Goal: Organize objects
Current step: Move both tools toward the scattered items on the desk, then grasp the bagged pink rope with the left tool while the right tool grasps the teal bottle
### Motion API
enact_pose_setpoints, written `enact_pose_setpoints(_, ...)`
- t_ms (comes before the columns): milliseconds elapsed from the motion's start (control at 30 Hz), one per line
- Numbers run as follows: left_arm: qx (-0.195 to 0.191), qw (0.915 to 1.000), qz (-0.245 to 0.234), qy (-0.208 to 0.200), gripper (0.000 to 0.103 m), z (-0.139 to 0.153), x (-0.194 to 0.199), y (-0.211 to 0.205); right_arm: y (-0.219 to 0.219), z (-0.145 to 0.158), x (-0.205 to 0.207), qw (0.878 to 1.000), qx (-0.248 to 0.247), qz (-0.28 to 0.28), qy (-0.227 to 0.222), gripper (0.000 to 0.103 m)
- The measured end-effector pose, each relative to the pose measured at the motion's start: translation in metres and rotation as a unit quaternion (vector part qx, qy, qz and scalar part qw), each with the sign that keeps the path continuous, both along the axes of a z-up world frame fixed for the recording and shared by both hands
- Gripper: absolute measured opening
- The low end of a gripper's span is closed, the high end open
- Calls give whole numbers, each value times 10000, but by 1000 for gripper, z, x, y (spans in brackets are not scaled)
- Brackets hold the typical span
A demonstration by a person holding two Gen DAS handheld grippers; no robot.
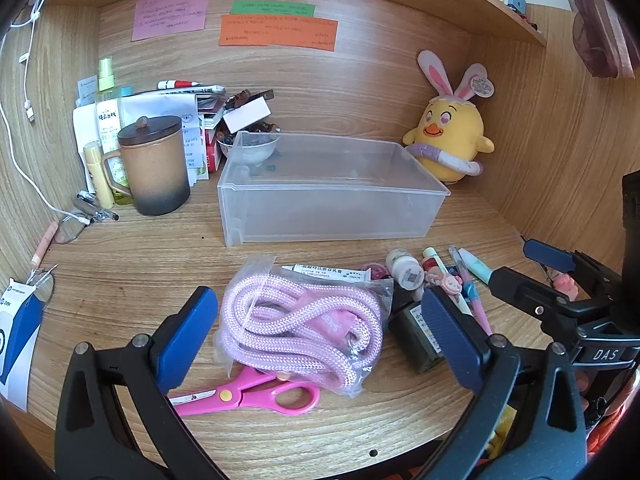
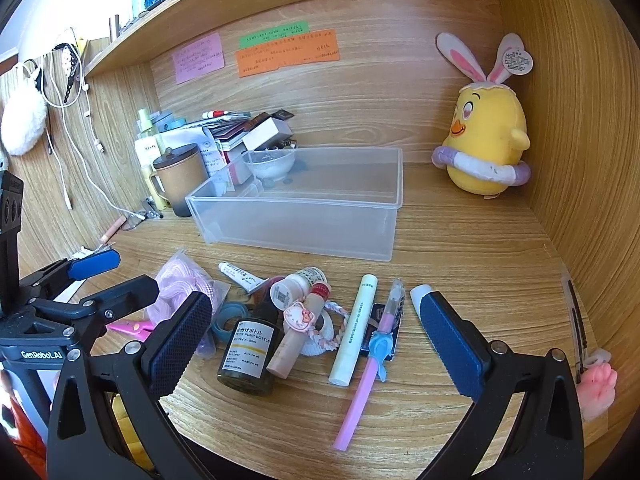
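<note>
Left wrist view: clear bin (image 1: 332, 192) mid-frame, empty. Bagged pink rope (image 1: 300, 320), scissors (image 1: 248, 394), bottles and pens loose on worktop (image 1: 132, 264) below. Left hand-held gripper (image 1: 320, 332) and right hand-held gripper (image 2: 316, 344) wide open, holding nothing. Sorting not begun.

Writing on pink note (image 1: 170, 14), green note (image 1: 272, 8) & orange note (image 1: 278, 31) too small to read in either view; blue-and-white carton (image 1: 16, 332) cut off by left edge of left wrist view; pink scissors (image 1: 248, 394) partly under bagged pink rope (image 1: 300, 320), blade tips behind left hand-held gripper (image 1: 320, 340) finger; white tube (image 2: 420, 294) mostly hidden behind a right hand-held gripper (image 2: 316, 340) pad; bowl (image 1: 248, 148) contents unclear through clear plastic bin (image 1: 332, 210).
</note>
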State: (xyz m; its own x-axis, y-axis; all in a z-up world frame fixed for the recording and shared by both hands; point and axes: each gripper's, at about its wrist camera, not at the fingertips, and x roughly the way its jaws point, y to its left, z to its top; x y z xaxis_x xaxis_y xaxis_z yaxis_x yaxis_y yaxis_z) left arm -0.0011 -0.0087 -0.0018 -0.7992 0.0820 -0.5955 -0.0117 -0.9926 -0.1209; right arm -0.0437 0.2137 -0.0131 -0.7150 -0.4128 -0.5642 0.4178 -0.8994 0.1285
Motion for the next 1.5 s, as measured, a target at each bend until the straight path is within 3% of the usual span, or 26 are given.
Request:
enact_pose_setpoints(433, 87, 9999, -57, -129, 103, -4, -3, 2, 1, -3, -2, 10000, 25, 23, -50, 103)
enact_pose_setpoints(833, -149, 9998, 14, -128, 103, -3, -1, -8, 16, -8, -14, 9998, -107, -16, -148, 103)
enact_pose_setpoints(933, -175, 9997, 72, -157, 92, 0, 3, -21, 23, -8, -17, 9999, -25, -92, -114, 103)
enact_pose_setpoints(1133, -230, 9980, 347, -474, 81, -6, 11, -58, 45, -11, -26, 9986, 176, -491, -84, 101)
enact_pose_setpoints(1233, -170, 9966, 416, -691, 81, -15, 16, -73, 57, -15, -34, 9976, 157, -650, -204, 96)
enact_pose_setpoints(1500, -55, 9939, -54, -1104, 81, -41, 19, -62, 75, -37, -48, 9940, 137, -832, -693, 86)
